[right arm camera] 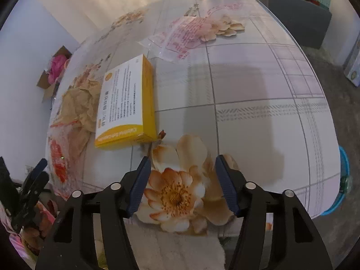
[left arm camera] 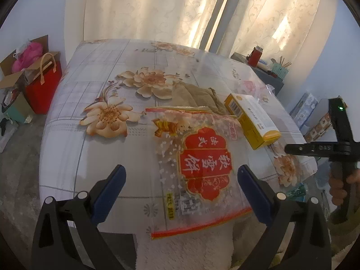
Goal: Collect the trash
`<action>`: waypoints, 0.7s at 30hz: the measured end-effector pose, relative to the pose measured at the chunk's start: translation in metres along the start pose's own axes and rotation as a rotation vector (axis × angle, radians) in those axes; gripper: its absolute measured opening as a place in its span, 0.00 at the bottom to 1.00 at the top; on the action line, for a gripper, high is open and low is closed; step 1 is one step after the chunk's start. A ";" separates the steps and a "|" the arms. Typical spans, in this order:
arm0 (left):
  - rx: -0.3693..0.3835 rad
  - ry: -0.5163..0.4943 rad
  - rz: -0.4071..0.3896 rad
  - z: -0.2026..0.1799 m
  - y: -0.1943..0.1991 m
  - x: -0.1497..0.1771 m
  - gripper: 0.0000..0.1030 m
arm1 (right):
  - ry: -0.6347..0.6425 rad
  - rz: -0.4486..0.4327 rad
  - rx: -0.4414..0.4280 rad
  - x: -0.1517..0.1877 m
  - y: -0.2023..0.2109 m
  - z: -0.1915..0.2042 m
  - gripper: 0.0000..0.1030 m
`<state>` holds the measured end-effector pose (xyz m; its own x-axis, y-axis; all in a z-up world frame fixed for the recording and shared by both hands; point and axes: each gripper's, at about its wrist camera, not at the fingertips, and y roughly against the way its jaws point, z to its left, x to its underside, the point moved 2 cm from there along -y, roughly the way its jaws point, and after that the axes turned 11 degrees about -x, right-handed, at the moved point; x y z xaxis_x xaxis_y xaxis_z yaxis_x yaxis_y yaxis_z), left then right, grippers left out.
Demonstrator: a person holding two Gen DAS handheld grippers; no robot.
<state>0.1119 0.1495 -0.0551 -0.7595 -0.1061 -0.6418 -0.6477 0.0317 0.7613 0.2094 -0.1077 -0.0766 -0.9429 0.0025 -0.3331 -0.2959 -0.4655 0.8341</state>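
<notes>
Hovering over the near edge of the surface (left arm camera: pixel 94 135), left gripper (left arm camera: pixel 181 191) has jaws spread wide, nothing pinched; the clear snack bag with the red label (left arm camera: pixel 202 164) lies flat on the surface beneath and between them, its near end hanging over the edge. Right gripper (right arm camera: pixel 182 184) has jaws partly spread, empty, above a printed flower near the edge. Yellow box (right arm camera: pixel 127 103) lies flat beyond the right jaws, its far left side on the crumpled brown paper (right arm camera: pixel 77 103). Second clear wrapper with pink print (right arm camera: pixel 180 37) sits further back, well apart.
</notes>
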 end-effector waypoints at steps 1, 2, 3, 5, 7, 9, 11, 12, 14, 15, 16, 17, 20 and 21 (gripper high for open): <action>-0.004 -0.003 0.000 -0.001 -0.001 -0.001 0.94 | -0.010 -0.015 -0.019 -0.001 0.004 0.001 0.62; -0.008 -0.007 -0.001 -0.001 -0.001 -0.002 0.94 | -0.013 -0.027 -0.030 -0.001 0.006 -0.001 0.63; -0.013 -0.009 -0.004 -0.001 -0.001 -0.004 0.94 | -0.003 -0.047 -0.035 -0.003 0.010 0.002 0.66; -0.021 -0.011 -0.012 -0.002 0.002 -0.006 0.94 | 0.045 -0.078 -0.023 -0.009 0.014 0.011 0.69; -0.031 -0.013 -0.020 -0.002 0.005 -0.009 0.95 | 0.106 -0.090 -0.018 -0.017 0.012 0.025 0.74; -0.040 -0.014 -0.035 0.000 0.011 -0.011 0.94 | 0.150 -0.089 -0.014 -0.024 0.007 0.034 0.79; -0.048 -0.014 -0.044 0.002 0.016 -0.014 0.94 | 0.203 -0.077 0.002 -0.033 -0.005 0.047 0.80; -0.048 -0.014 -0.049 0.003 0.019 -0.015 0.94 | 0.223 -0.070 0.003 -0.035 -0.010 0.050 0.81; -0.050 -0.016 -0.057 0.005 0.024 -0.015 0.94 | 0.242 -0.051 0.019 -0.043 -0.025 0.054 0.81; -0.051 -0.018 -0.060 0.006 0.026 -0.015 0.94 | 0.234 -0.040 0.029 -0.047 -0.033 0.054 0.81; -0.049 -0.021 -0.062 0.007 0.028 -0.015 0.94 | 0.223 -0.029 0.031 -0.050 -0.040 0.052 0.81; -0.045 -0.023 -0.063 0.007 0.030 -0.014 0.94 | 0.215 -0.023 0.025 -0.052 -0.044 0.051 0.81; -0.025 -0.032 -0.053 0.005 0.032 -0.010 0.94 | 0.205 -0.014 -0.018 -0.054 -0.049 0.052 0.81; -0.011 -0.036 -0.044 0.003 0.031 -0.009 0.94 | 0.209 -0.016 -0.016 -0.053 -0.047 0.053 0.81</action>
<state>0.0984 0.1546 -0.0262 -0.7322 -0.0715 -0.6773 -0.6799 0.0168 0.7331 0.2654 -0.0395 -0.0746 -0.8855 -0.1729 -0.4314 -0.3065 -0.4804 0.8217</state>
